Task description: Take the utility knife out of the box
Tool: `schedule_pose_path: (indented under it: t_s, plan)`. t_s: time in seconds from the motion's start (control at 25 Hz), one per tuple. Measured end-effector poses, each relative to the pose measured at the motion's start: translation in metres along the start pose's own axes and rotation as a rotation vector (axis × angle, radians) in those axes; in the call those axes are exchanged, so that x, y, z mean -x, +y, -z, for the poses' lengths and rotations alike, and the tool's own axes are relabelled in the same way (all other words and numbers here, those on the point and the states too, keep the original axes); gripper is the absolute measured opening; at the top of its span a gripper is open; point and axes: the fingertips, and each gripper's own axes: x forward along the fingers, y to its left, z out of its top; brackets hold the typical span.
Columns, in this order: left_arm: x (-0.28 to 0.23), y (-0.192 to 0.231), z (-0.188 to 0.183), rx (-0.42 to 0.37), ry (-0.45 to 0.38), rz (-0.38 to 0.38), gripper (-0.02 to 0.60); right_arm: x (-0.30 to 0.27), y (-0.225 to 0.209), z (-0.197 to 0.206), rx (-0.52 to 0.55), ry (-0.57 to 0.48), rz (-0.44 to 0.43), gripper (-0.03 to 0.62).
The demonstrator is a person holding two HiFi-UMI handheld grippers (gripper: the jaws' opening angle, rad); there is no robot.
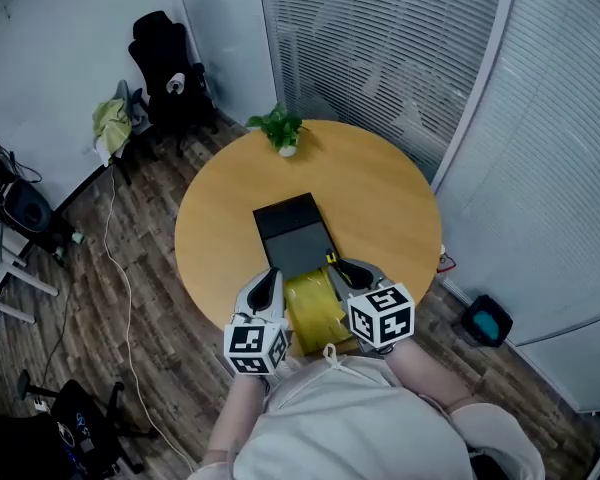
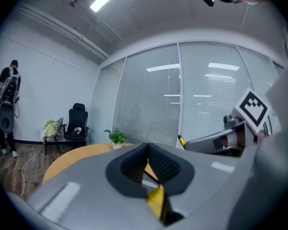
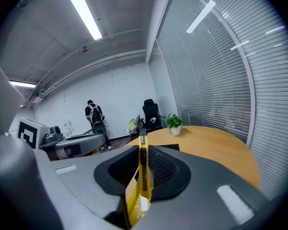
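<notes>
An open black box (image 1: 292,230) lies in the middle of a round wooden table (image 1: 380,188). My right gripper (image 1: 342,265) hovers over the box's near right corner, shut on a yellow utility knife (image 3: 143,174). The knife stands on edge between the pads and its tip (image 1: 332,259) points forward past the fingertips. My left gripper (image 1: 270,276) hangs level with it over the near left corner. In the left gripper view its pads (image 2: 134,164) meet at the tips with nothing clamped. A yellow package (image 1: 315,310) lies on the table below and between the two grippers.
A small potted plant (image 1: 283,131) stands at the table's far edge. A black office chair (image 1: 165,63) and cables are on the floor to the left. A glass wall with blinds (image 1: 400,48) curves round the back right. A person (image 3: 95,116) stands by the far wall.
</notes>
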Motion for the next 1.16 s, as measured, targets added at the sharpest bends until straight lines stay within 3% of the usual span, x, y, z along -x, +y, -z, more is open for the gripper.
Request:
schedule_pose_path:
  t_s: [1.16]
  plan:
    - [0.009, 0.008, 0.022, 0.052, 0.061, -0.022, 0.006, -0.008, 0.013, 0.017, -0.005, 0.047, -0.033, 0.064]
